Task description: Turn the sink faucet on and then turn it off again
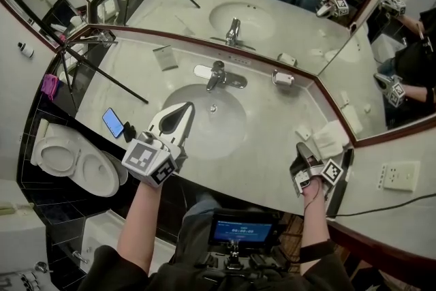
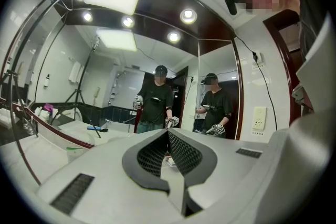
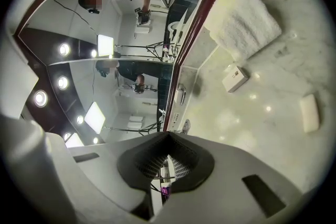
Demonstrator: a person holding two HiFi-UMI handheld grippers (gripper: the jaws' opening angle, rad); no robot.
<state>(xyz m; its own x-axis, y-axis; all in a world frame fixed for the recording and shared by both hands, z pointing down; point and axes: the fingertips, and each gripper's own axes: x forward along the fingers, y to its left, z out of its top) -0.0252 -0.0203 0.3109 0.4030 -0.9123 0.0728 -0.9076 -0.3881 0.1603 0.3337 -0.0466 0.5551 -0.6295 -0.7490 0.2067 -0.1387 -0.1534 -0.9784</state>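
Note:
The chrome faucet (image 1: 218, 75) stands behind the oval sink basin (image 1: 235, 133) in the head view. Its lever lies along the top, and I cannot tell whether water runs. My left gripper (image 1: 189, 106) is shut and empty. It hovers over the basin's left rim, pointing towards the faucet but a short way in front of it. In the left gripper view its jaws (image 2: 168, 131) meet in front of the mirror. My right gripper (image 1: 304, 146) is shut and empty above the counter's right end, and its own view shows the closed tips (image 3: 168, 135).
A phone (image 1: 113, 122) lies on the counter left of the basin, beside a tripod leg (image 1: 102, 75). A folded towel (image 1: 330, 136), a small box (image 1: 283, 78) and a soap bar (image 3: 308, 113) sit at the right. The toilet (image 1: 68, 160) is at lower left. Mirrors line the back.

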